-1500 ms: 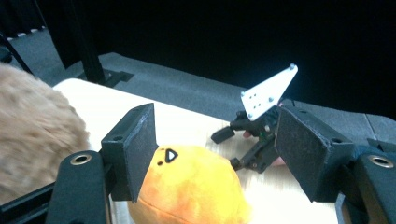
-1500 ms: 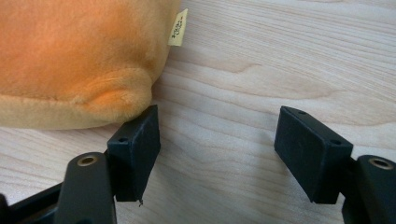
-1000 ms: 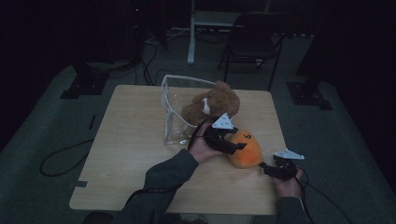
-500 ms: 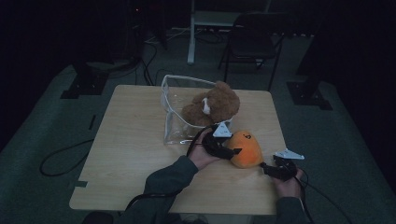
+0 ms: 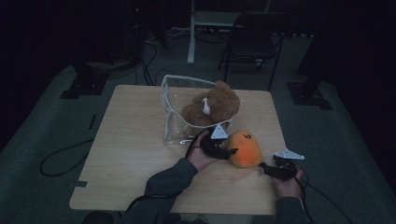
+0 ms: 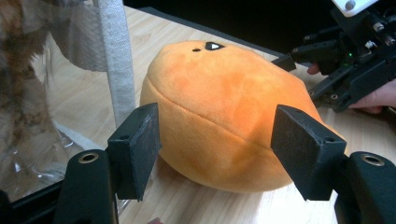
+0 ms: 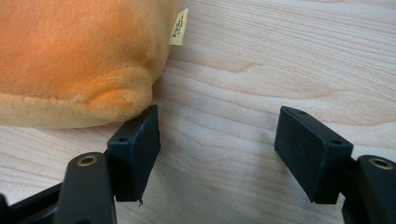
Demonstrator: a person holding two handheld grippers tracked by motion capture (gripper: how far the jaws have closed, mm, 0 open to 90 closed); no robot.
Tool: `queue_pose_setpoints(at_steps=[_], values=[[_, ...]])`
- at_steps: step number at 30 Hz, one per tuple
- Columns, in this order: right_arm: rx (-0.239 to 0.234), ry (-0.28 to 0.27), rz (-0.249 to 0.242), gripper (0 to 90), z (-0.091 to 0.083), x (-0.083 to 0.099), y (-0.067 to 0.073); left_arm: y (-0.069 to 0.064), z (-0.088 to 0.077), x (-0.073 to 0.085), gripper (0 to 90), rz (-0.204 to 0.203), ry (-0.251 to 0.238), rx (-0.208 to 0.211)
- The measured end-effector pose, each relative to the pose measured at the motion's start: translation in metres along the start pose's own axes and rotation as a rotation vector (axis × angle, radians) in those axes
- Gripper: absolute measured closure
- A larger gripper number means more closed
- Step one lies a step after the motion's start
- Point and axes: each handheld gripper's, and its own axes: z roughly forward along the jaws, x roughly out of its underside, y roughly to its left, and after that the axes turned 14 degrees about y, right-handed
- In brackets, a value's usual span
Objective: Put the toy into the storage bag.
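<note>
While both hand-held grippers gape empty, the left [image 6: 215,140] straddles the orange plush [image 6: 224,112], the right [image 7: 217,140] beside it.

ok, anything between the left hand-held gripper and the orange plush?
Nothing visible. The left hand-held gripper is open, with the orange plush directly ahead between its jaws. The clear bag stands off to one side.

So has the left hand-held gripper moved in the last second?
Yes. The left hand-held gripper dropped toward the table's near edge, away from the clear bag.
</note>
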Motion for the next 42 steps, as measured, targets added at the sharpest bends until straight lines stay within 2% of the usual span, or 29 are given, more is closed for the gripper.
queue_pose_setpoints(at_steps=[5,12,16,20,23,26,33,36,38,42], values=[[0.0,0.0,0.0,30.4,0.0,0.0,0.0,-0.001,0.003,-0.002,32.8,-0.016,-0.015,0.011],[0.0,0.0,0.0,30.4,0.0,0.0,0.0,-0.004,0.017,-0.004,29.1,-0.045,-0.012,-0.007],[0.001,0.0,0.0,30.4,0.0,0.0,0.0,-0.003,0.022,-0.002,25.6,-0.073,-0.003,0.013],[0.0,0.0,0.001,30.4,0.0,0.0,0.0,-0.004,0.027,-0.001,19.5,-0.072,0.011,0.02],[0.0,0.001,0.001,30.4,0.0,0.0,0.0,-0.006,0.03,0.001,19.0,-0.082,0.002,0.035],[0.001,0.001,0.003,30.5,0.0,0.0,0.0,-0.009,0.032,0.002,18.5,-0.067,0.004,0.036],[0.003,0.001,0.005,30.6,0.0,0.0,0.0,-0.008,0.038,0.005,14.7,-0.091,0.02,0.064],[0.003,0.001,0.01,30.7,0.0,0.0,0.0,-0.008,0.042,0.008,12.8,-0.103,0.007,0.074],[0.004,0.0,0.011,30.7,0.0,0.0,-0.001,-0.009,0.046,0.01,10.1,-0.112,0.019,0.099],[0.005,0.001,0.015,30.8,0.0,0.0,-0.001,-0.008,0.048,0.013,10.0,-0.119,0.015,0.115]])
